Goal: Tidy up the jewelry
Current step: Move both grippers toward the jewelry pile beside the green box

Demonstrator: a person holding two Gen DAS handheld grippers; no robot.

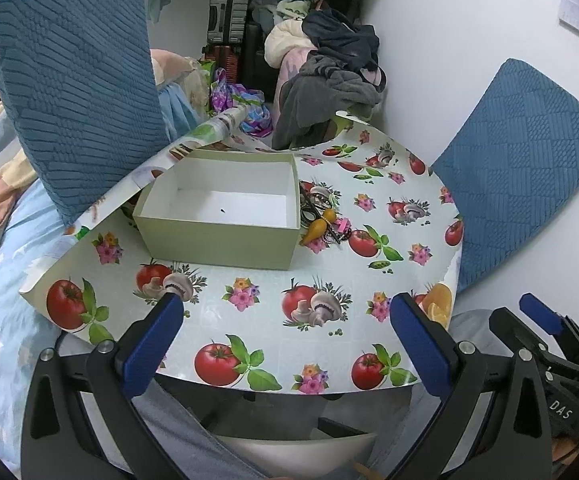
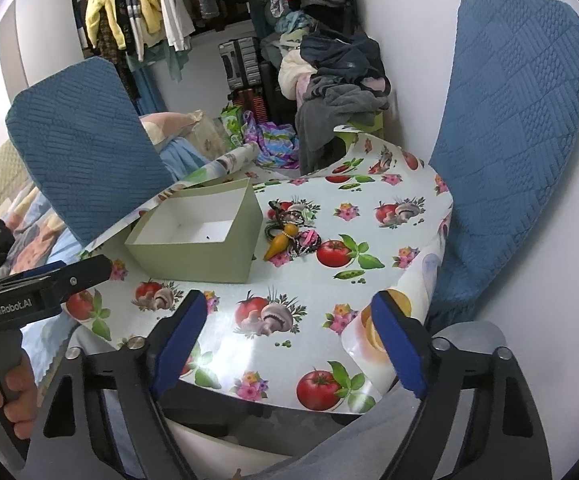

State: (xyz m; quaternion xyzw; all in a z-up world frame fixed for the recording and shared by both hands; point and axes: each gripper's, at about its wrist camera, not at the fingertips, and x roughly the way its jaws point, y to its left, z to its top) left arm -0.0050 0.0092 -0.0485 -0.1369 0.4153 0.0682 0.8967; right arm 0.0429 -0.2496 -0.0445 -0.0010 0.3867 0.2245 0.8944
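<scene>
An open pale green box (image 1: 225, 236) (image 2: 193, 256) with a white inside stands on the round table (image 1: 273, 344) (image 2: 309, 320); only a tiny dark speck lies in it. A small heap of jewelry (image 1: 323, 224) (image 2: 289, 236), with orange drop-shaped pieces, dark beads and a pink bit, lies just right of the box. My left gripper (image 1: 285, 320) hangs open over the table's near edge, nothing between its fingers. My right gripper (image 2: 289, 320) is also open and empty over the near edge, well short of the jewelry. The left gripper's body (image 2: 41, 284) shows at the left of the right wrist view, in a hand (image 2: 5, 392).
Two blue chair backs (image 1: 81, 80) (image 1: 521, 168) flank the table left and right. A bed with a light blue cover (image 1: 5, 280) lies left. Piled clothes (image 1: 329, 72) and a suitcase (image 1: 227, 12) stand beyond the far edge. The plastic tablecloth curls up at its far side (image 1: 209, 128).
</scene>
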